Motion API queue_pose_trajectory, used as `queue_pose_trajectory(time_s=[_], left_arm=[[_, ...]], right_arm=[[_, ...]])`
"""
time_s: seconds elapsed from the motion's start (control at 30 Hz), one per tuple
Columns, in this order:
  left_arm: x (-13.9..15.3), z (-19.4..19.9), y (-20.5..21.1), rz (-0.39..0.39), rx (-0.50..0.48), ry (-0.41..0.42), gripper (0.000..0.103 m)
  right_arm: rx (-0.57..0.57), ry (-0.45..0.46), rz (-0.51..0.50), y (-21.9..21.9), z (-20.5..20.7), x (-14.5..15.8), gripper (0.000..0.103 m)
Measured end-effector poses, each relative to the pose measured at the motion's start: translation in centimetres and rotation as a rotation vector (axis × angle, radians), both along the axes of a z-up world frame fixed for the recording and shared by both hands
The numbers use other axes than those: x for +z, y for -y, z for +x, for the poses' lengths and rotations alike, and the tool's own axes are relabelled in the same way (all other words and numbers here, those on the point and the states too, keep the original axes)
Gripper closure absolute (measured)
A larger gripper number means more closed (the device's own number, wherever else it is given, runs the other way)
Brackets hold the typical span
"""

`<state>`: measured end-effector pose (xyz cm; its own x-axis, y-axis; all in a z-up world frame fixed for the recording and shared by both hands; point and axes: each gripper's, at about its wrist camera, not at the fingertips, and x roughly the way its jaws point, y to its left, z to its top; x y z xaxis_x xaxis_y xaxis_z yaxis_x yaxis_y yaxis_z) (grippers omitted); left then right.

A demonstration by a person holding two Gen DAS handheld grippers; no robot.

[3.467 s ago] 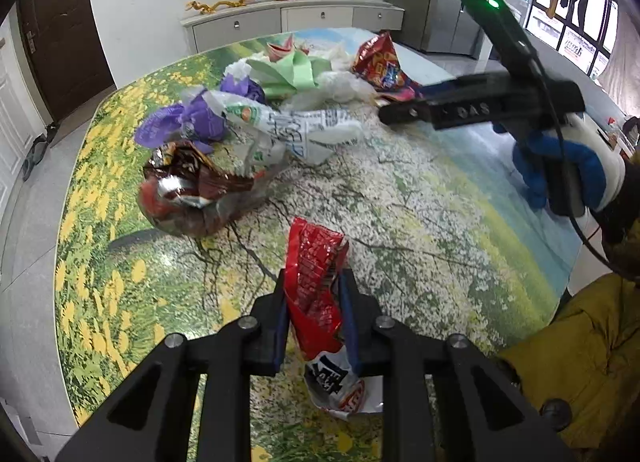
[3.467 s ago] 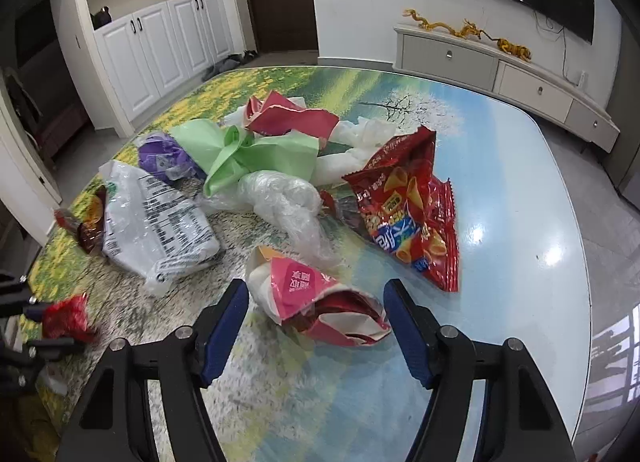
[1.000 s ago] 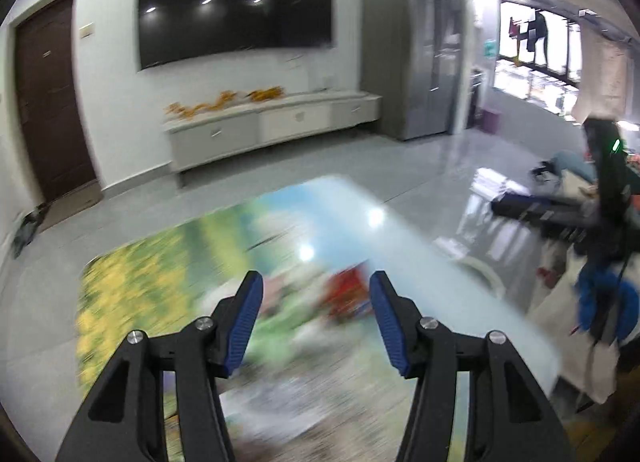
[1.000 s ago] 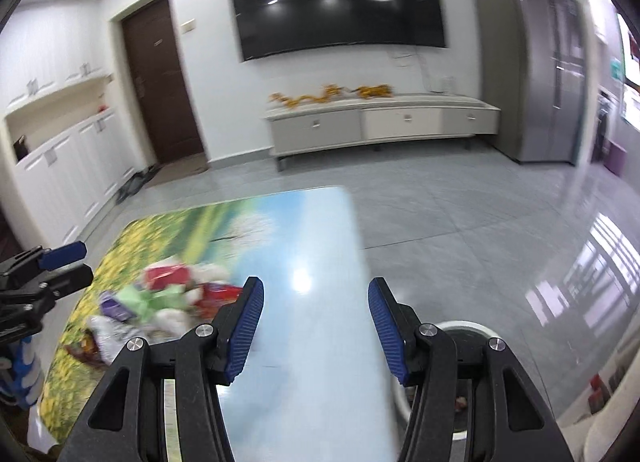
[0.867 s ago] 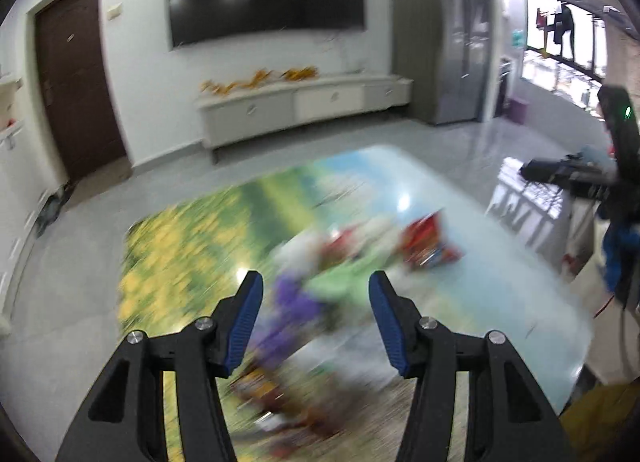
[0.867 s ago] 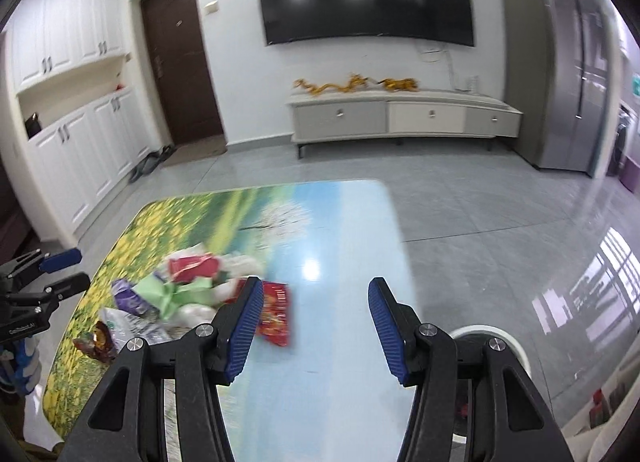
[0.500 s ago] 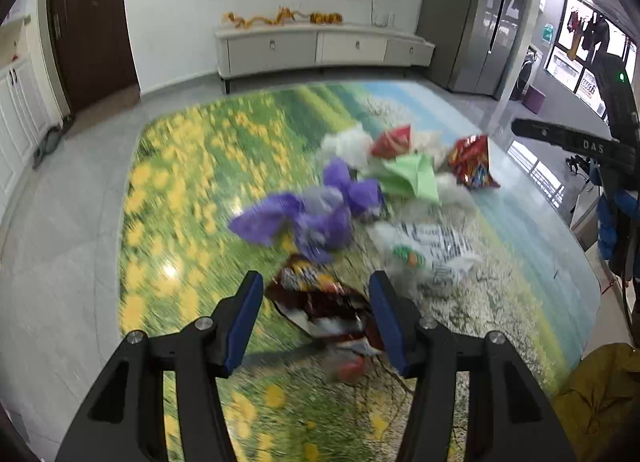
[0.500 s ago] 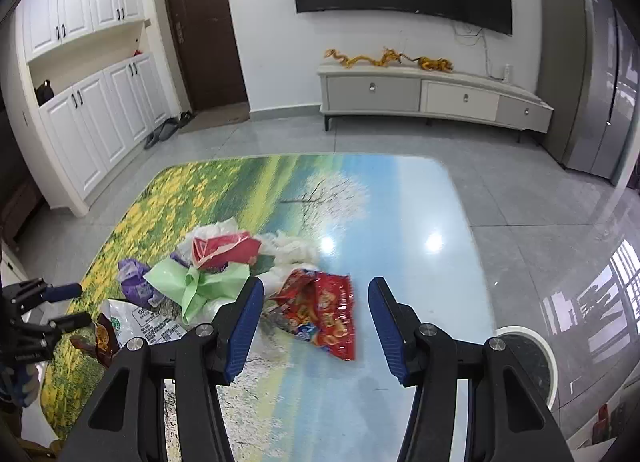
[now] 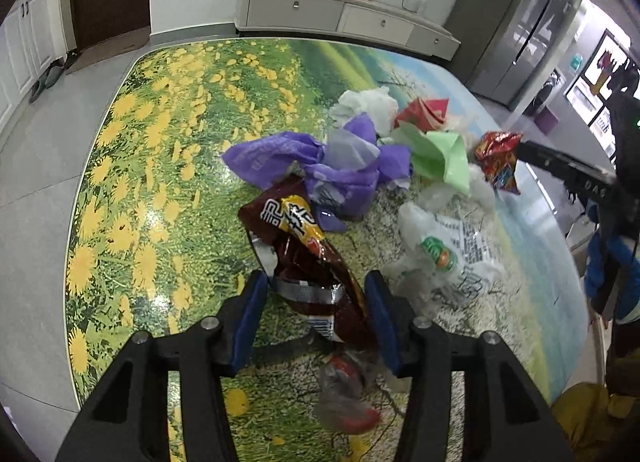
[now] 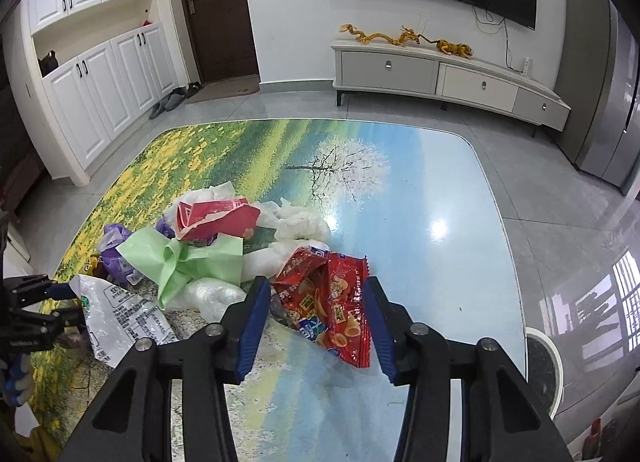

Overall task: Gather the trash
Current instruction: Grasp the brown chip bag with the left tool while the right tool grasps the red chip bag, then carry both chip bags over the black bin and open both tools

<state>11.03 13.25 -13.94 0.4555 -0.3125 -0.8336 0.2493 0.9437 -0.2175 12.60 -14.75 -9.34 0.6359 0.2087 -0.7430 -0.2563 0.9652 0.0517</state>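
Note:
A pile of wrappers and bags lies on the landscape-print table (image 10: 400,189). My left gripper (image 9: 318,310) points down over a dark brown snack bag (image 9: 304,254). Its jaws are closing with the bag between the blue pads (image 9: 256,302), which do not visibly squeeze it. My right gripper (image 10: 316,318) straddles a red chip bag (image 10: 328,302). Its jaws are closing too, and its pads (image 10: 376,314) are at the bag's edges. Each gripper also shows in the other's view: the right gripper (image 9: 560,169) and the left gripper (image 10: 36,310).
Purple bags (image 9: 320,165), a green bag (image 9: 440,153), a printed white bag (image 9: 444,258), a red carton (image 10: 216,217) and white plastic crowd the pile. A small red wrapper (image 9: 348,394) lies under the left gripper. A round white bin (image 10: 540,362) stands on the floor beside the table.
Both grippers have tipped down from the room to low over the table. The left now frames the brown bag, the right the red chip bag. Both pairs of jaws stand narrower.

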Motion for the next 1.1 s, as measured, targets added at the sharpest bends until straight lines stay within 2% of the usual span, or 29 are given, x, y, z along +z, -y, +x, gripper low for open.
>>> queue_pose_trajectory(time_s=[0.2,0.27,0.3,0.33,0.37,0.4,0.57,0.77,0.93,1.1], left_arm=[[0.4,0.6,-0.2,-0.043,0.039,-0.013,0.067],[0.4,0.9,-0.4,-0.059,0.058,-0.022,0.075],[0.3,1.0,-0.5,-0.071,0.065,-0.028,0.089],[0.3,1.1,-0.7,-0.086,0.077,-0.039,0.094],[0.3,1.1,-0.8,-0.092,0.090,-0.040,0.094],[0.4,1.1,-0.9,-0.096,0.101,-0.037,0.095],[2.1,0.0,-1.1,-0.115,0.132,0.010,0.097],[5.4,-1.3,-0.7,-0.110,0.158,0.081,0.098],[8.9,-1.3,3.3,-0.077,0.062,0.150,0.098],[11.1,0.7,12.7,-0.071,-0.134,0.169,0.098]], right_arm=[[0.022,-0.020,0.035,0.4,1.4,-0.6,0.064],[0.035,-0.028,0.038,0.4,1.9,-1.0,0.064],[0.042,-0.031,0.038,0.3,2.0,-1.2,0.070],[0.057,-0.034,0.041,0.2,2.0,-1.3,0.078],[0.068,-0.037,0.046,0.2,2.0,-1.4,0.091],[0.075,-0.034,0.050,0.2,1.7,-1.3,0.094],[0.103,0.019,0.102,1.5,-0.6,0.2,0.096],[0.114,0.098,0.172,4.2,-4.0,2.7,0.096],[0.050,0.148,0.196,8.9,-6.2,3.7,0.096],[-0.128,0.144,0.200,17.0,-7.0,2.7,0.096]])
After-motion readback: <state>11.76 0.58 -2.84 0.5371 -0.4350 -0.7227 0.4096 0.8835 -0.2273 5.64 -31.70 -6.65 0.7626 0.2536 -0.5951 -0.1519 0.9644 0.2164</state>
